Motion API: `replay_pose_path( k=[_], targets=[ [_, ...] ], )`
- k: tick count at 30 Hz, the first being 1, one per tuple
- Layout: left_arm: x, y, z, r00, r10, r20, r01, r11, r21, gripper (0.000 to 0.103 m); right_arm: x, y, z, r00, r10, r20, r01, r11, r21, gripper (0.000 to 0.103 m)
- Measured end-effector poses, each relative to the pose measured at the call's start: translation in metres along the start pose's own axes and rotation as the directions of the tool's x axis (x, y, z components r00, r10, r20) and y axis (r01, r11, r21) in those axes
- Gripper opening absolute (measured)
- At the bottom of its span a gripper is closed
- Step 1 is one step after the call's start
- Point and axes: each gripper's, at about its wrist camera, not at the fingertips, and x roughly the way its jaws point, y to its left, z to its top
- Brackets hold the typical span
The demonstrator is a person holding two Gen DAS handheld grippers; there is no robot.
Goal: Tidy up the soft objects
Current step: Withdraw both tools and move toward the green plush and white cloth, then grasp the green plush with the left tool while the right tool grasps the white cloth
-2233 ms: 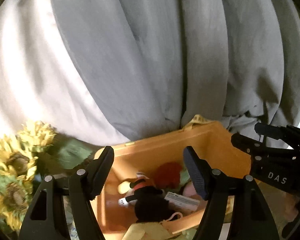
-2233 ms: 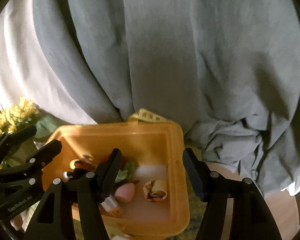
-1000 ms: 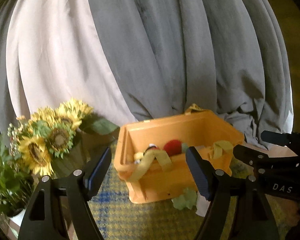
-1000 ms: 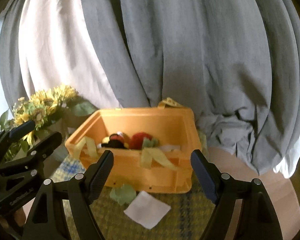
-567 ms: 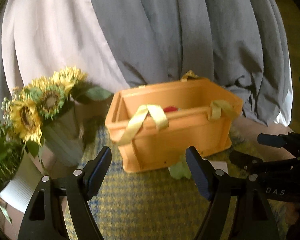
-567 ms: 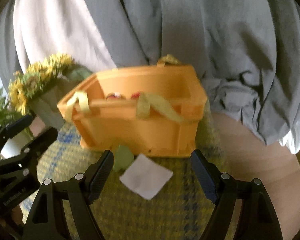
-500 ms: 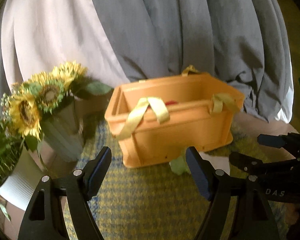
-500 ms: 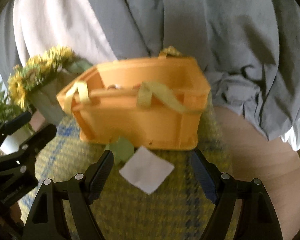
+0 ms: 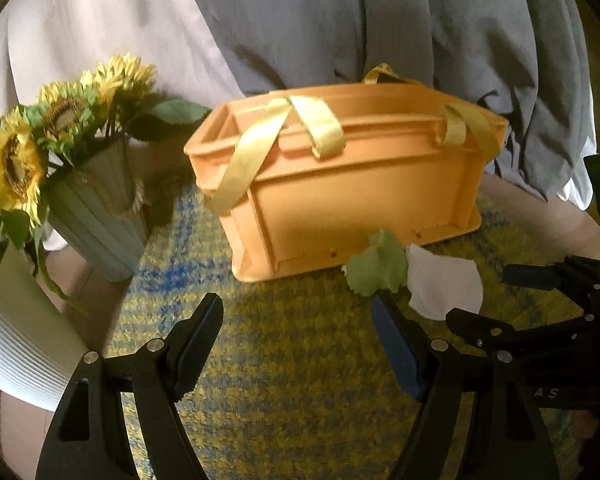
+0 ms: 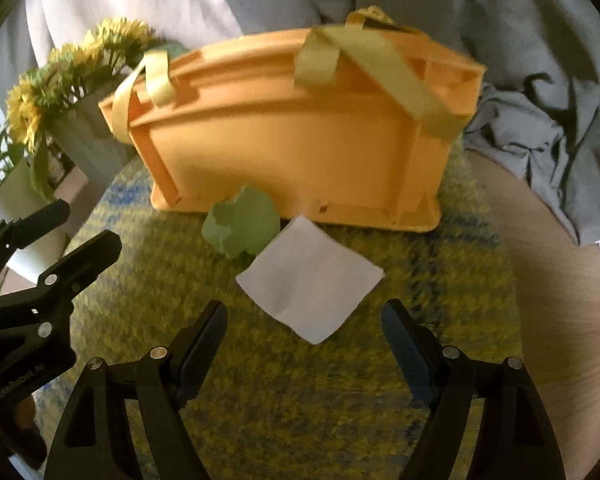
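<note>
1. In front of the orange crate (image 10: 300,140), on the yellow-and-blue woven cloth (image 10: 300,400), two soft pieces lie loose: a white square cloth (image 10: 310,284) and a green leaf-shaped piece (image 10: 242,228).
2. The green piece touches the crate's near wall at its foot; the white square lies just in front of the crate, its corner meeting the green piece.
3. The right gripper (image 10: 302,340) hangs over the woven cloth with its jaws spread wide and nothing between them; the white square sits just ahead of its fingertips, on the crate side.
4. The left gripper (image 9: 298,332) is likewise spread and empty, further from the crate than either piece.
5. Pale yellow straps (image 9: 284,136) drape over the crate's rim; from this low angle its inside is hidden.
6. Left of the crate stands a ribbed vase of sunflowers (image 9: 60,120).
7. Judgement: at least two pieces remain outside the crate, so the tidying is unfinished; the white square looks the likeliest next pick.
</note>
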Motion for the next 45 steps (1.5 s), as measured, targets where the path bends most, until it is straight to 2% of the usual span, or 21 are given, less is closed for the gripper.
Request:
replay_pose_path(
  k=[7,13,22,26,32,34,37,40,45],
  targets=[
    [0.014,0.002,-0.003,1.000,-0.005,-0.030,0.005,1.000,0.002,0.076,0.020,0.004,0.002,1.000,-0.006,0.015,0.007,0.999,-0.048,0.080],
    [0.024,0.000,0.000,1.000,-0.025,-0.016,0.025,1.000,0.009,0.076,0.035,0.006,0.004,1.000,-0.007,0.010,0.008,0.996,-0.090,0.080],
    [0.037,-0.012,0.009,0.997,-0.079,-0.009,0.079,0.996,0.027,0.076,0.046,-0.010,0.006,0.999,-0.051,0.019,0.052,0.997,-0.060,0.080],
    [0.043,-0.014,0.012,0.995,-0.099,-0.012,0.099,0.995,0.019,0.076,0.049,-0.019,0.007,1.000,-0.028,0.013,0.029,0.999,-0.020,0.078],
    [0.053,-0.017,0.017,0.991,-0.132,-0.025,0.132,0.991,0.004,0.076,0.047,-0.015,0.009,1.000,-0.002,0.029,0.003,0.999,-0.045,0.053],
    [0.055,-0.019,0.018,0.989,-0.144,-0.026,0.144,0.990,0.003,0.076,0.043,-0.016,0.008,0.999,0.011,0.034,-0.009,0.999,-0.051,0.035],
    [0.059,-0.023,0.021,0.986,-0.162,-0.029,0.162,0.987,0.007,0.076,0.043,-0.014,0.009,0.999,0.032,0.036,-0.030,0.997,-0.064,0.022],
    [0.065,-0.028,0.024,0.982,-0.183,-0.036,0.184,0.983,0.005,0.076,0.041,-0.013,0.009,0.999,0.040,0.037,-0.038,0.997,-0.067,0.016],
    [0.078,-0.035,0.029,0.976,-0.212,-0.047,0.213,0.977,0.001,0.076,0.039,-0.021,0.010,0.998,0.055,0.030,-0.054,0.998,-0.041,0.015]
  ],
)
